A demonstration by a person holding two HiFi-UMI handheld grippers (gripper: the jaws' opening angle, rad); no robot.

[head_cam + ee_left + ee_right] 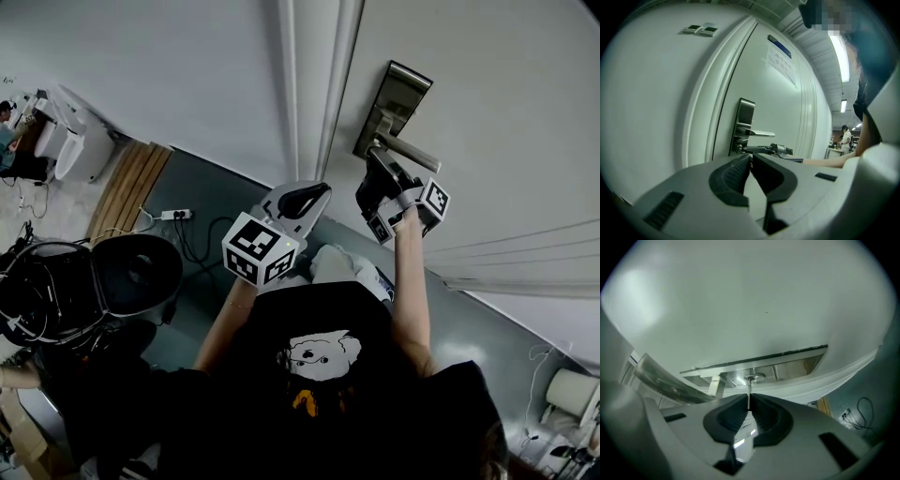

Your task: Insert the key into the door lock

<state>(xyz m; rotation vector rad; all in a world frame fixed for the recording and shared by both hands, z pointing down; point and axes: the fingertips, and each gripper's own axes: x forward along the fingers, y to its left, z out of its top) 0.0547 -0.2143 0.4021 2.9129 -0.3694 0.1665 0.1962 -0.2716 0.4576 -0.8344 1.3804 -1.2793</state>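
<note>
A steel lock plate [392, 105] with a lever handle [409, 151] is mounted on the white door [506, 112]. My right gripper [377, 184] sits just under the handle, shut on a thin metal key [749, 390]. In the right gripper view the key's blade runs straight up from the jaws, and its tip meets the round keyhole cylinder [753, 377] in the lock plate [787, 365]. My left gripper [298, 199] hangs back to the left of the lock, shut with nothing in it. The left gripper view shows the lock plate [746, 123], the handle [761, 134] and my right gripper [777, 150] from the side.
The door frame [314, 84] runs beside the lock. On the floor at left lie a power strip [175, 215] with cables, a wooden board [131, 187] and a black round bin [139, 274]. A person [845, 138] stands far down the corridor.
</note>
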